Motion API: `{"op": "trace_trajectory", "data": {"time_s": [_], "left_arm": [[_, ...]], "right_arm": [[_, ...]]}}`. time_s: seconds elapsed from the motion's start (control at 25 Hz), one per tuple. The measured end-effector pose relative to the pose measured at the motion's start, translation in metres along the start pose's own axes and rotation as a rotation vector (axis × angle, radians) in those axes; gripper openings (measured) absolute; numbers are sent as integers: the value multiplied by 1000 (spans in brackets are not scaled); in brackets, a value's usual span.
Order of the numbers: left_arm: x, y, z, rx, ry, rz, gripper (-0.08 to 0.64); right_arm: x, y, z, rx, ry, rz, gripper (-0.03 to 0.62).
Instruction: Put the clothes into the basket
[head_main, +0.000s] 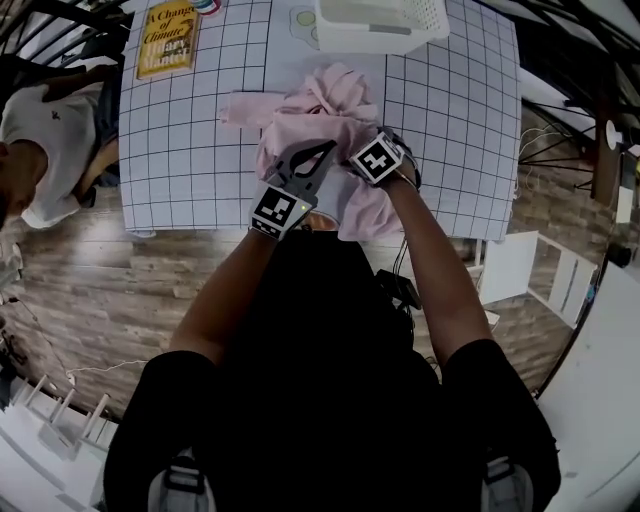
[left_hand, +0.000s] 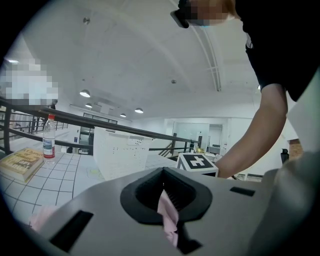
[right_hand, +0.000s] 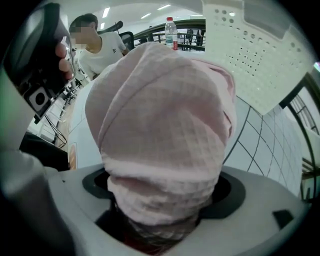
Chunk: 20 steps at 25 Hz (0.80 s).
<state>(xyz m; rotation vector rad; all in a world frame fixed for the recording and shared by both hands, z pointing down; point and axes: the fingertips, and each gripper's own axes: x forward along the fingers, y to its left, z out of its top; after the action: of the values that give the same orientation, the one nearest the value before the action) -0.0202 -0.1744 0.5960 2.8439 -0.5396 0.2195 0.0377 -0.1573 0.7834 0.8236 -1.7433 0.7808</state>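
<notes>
Head view: pink waffle-weave cloth garment (head_main: 330, 100) heaped on gridded worktop (head_main: 190, 140). Left gripper (left_hand: 167, 212) pinches 1 thin fold. Right gripper (right_hand: 159, 215) is spread, with the bunch under it filling the jaw gap. White perforated plastic basket (head_main: 385, 42) sits beyond both. Judged light, limp, not slippery: grab bunched folds. Yellow book (head_main: 167, 38), far left of left gripper, reads "A Change of Climate", Hilary Mantel.

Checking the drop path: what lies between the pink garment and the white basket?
Nothing: only bare tablecloth separates garment from basket, per the head view.
</notes>
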Motion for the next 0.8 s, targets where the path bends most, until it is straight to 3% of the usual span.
{"op": "trace_trajectory", "data": {"time_s": [0.28, 0.56, 0.8], "left_arm": [[-16, 6, 5, 20, 5, 34, 3], [-28, 9, 19, 56, 15, 73, 3], [-35, 11, 41, 67, -2, 92, 3]], "right_arm": [[-12, 7, -3, 62, -4, 13, 325], [-46, 16, 16, 148, -100, 30, 299], [-91, 24, 39, 158, -167, 28, 299]]}}
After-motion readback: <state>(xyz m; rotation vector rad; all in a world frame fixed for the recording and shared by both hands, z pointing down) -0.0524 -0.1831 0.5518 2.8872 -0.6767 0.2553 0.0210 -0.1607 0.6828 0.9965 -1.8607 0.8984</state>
